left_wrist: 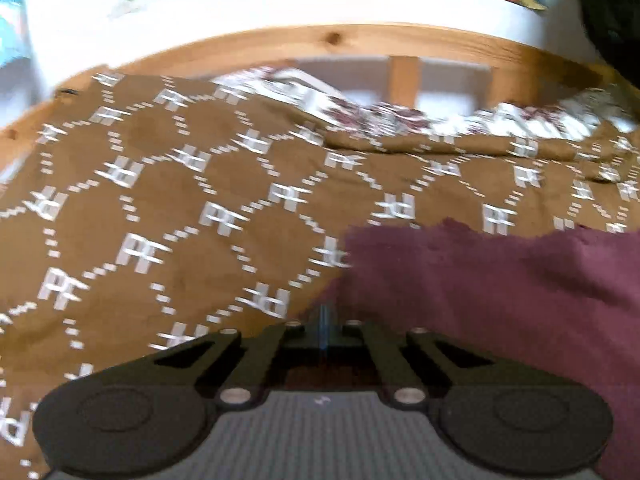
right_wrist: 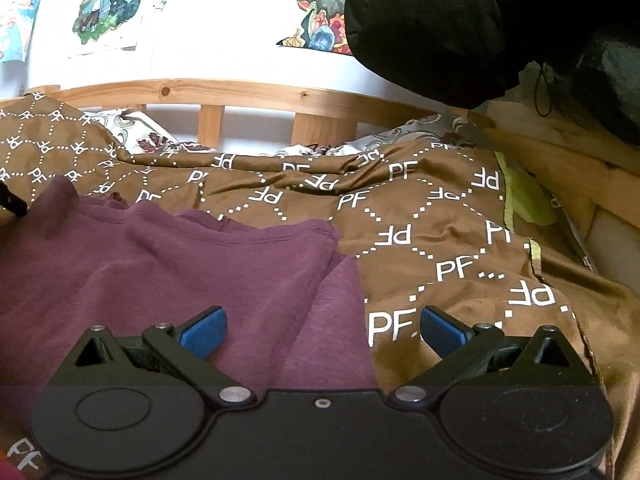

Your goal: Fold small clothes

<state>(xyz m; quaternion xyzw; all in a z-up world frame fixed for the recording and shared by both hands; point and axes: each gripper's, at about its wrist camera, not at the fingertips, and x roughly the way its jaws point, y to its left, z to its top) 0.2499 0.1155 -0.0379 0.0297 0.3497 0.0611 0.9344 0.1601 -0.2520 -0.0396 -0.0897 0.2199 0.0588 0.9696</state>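
Right wrist view: right gripper gapes over maroon garment; left gripper pinches its edge at 12 o'clock—pull it taut before folding.

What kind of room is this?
Probably a bedroom. A brown bedspread covers a bed with a wooden slatted frame, patterned pillows lie at its head, and drawings hang on the wall.

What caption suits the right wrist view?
Open right gripper above the edge of a purple shirt on a brown bedspread.
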